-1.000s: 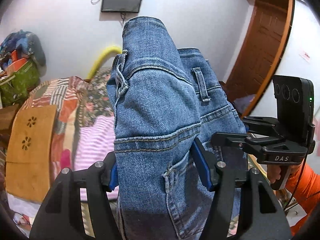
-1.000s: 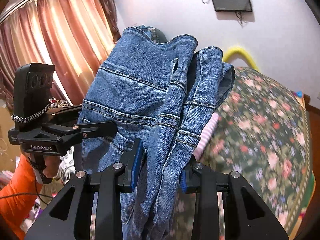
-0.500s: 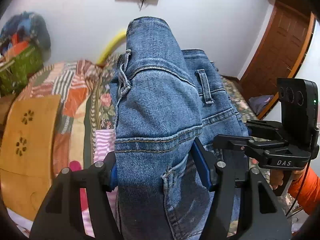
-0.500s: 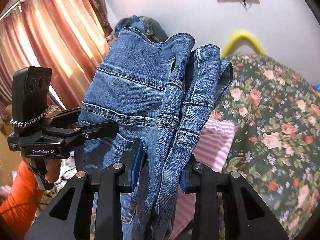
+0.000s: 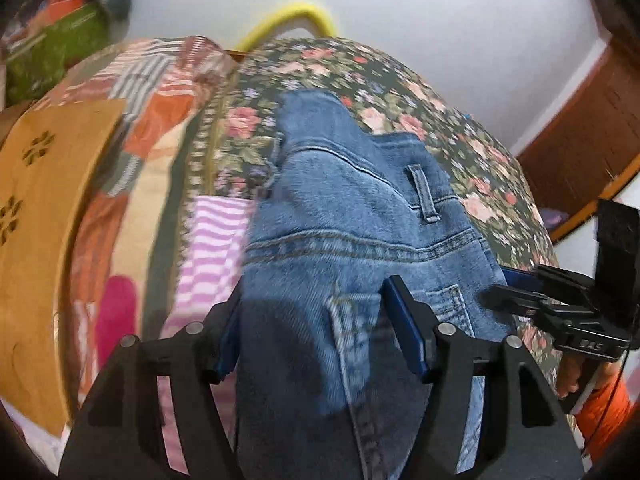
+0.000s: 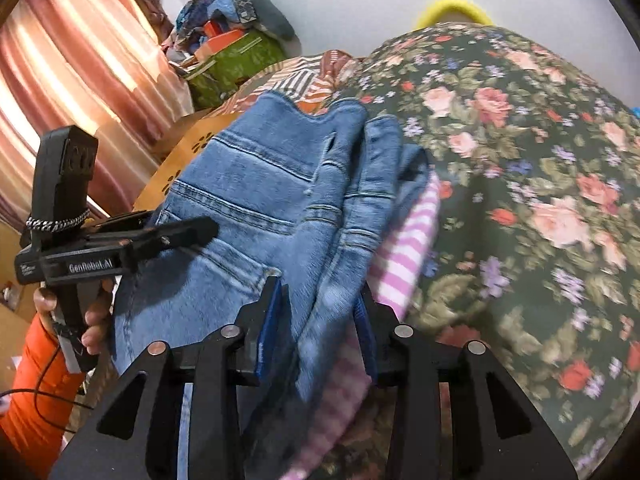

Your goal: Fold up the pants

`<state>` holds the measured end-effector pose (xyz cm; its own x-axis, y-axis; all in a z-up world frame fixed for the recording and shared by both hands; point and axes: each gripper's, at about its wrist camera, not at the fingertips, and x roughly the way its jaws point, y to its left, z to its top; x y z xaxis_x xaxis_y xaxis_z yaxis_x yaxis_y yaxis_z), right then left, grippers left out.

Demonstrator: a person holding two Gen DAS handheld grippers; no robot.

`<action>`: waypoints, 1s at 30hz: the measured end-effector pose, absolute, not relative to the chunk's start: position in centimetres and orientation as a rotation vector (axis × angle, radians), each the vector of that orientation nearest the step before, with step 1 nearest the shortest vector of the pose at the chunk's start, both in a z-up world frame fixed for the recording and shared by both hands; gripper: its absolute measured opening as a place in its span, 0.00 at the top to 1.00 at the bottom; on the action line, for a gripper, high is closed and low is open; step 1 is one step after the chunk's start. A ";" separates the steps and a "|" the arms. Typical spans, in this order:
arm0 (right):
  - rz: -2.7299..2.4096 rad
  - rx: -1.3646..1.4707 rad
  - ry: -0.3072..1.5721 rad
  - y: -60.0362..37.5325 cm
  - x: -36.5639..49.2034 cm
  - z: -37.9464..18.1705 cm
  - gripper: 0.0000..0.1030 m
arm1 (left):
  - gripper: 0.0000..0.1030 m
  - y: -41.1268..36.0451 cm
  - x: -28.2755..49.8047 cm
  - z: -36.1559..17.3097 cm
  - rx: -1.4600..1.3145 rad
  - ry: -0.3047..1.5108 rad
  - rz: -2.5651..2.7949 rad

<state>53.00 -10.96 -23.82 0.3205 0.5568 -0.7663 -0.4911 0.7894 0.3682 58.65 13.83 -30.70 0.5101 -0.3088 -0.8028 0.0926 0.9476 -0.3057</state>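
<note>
Your bed point(image 6: 540, 168) fills most of both views, spread with a dark floral cover, with a patchwork quilt point(image 5: 152, 92) to its left and a pink striped cloth point(image 5: 212, 248) lying near you. Above the bed you carry the blue jeans point(image 5: 360, 232), bunched at the waistband, hanging between your two grippers, with the striped cloth just behind them.

Your left gripper point(image 5: 316, 336) has a thick fold of the jeans, back pocket and all, between its blue-padded fingers point(image 5: 404, 332); the fingers have just been easing apart a little, yet the denim fills the gap and both pads press on it.

Your right gripper point(image 6: 320, 320) clamps a narrower bunch of waistband near the belt loops; its fingers point(image 6: 270, 320) have also just been opening slightly, with the cloth pinched between them.

Your left hand point(image 6: 92, 320) in an orange sleeve point(image 6: 32, 392) shows in the right view.
</note>
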 end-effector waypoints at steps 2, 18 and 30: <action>0.672 0.045 1.018 -11.8 52.0 -22.6 0.67 | 0.37 14.0 57.6 -29.7 -0.217 0.997 -0.218; 0.686 0.049 0.655 -16.5 37.0 -6.9 0.60 | 0.37 8.3 37.8 -11.8 -0.057 0.659 -0.174; 0.686 0.047 0.361 -20.7 21.0 2.5 0.58 | 0.37 2.9 19.3 -0.7 0.019 0.297 -0.117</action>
